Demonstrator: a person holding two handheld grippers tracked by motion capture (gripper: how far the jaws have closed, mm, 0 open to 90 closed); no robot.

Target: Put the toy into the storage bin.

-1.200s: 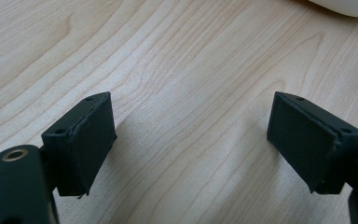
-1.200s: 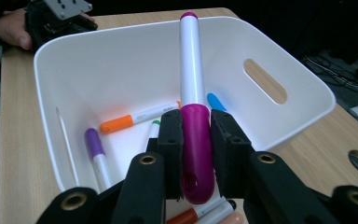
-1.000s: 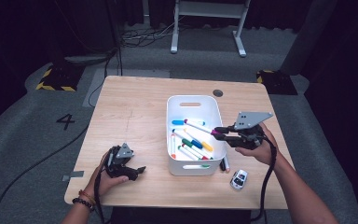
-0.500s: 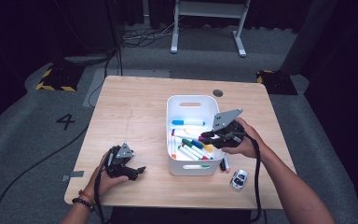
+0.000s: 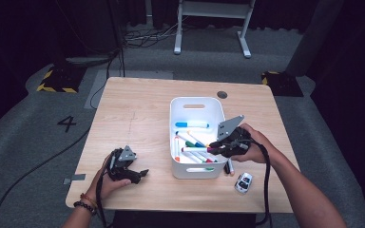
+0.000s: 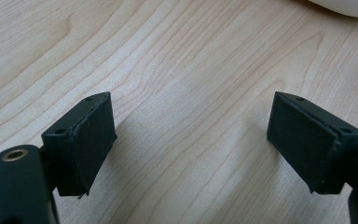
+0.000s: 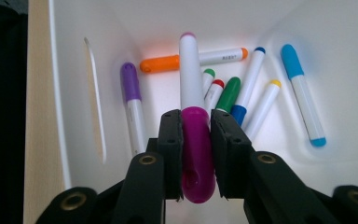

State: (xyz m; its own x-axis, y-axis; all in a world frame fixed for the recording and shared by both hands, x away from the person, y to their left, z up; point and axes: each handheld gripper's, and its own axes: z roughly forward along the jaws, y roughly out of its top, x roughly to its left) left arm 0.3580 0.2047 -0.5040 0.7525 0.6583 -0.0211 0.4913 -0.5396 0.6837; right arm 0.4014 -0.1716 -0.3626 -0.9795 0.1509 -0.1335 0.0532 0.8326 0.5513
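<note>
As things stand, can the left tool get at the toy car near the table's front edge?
Probably not directly. The left tool rests open on the table, and the white bin plus the right tool, shut on a magenta marker, lie between it and the toy car.

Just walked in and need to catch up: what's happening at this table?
A person is putting markers into a white bin. The right gripper has its jaws shut on a magenta-capped marker, held over the markers already in the bin. The left gripper rests open on the wooden table, holding nothing.
</note>
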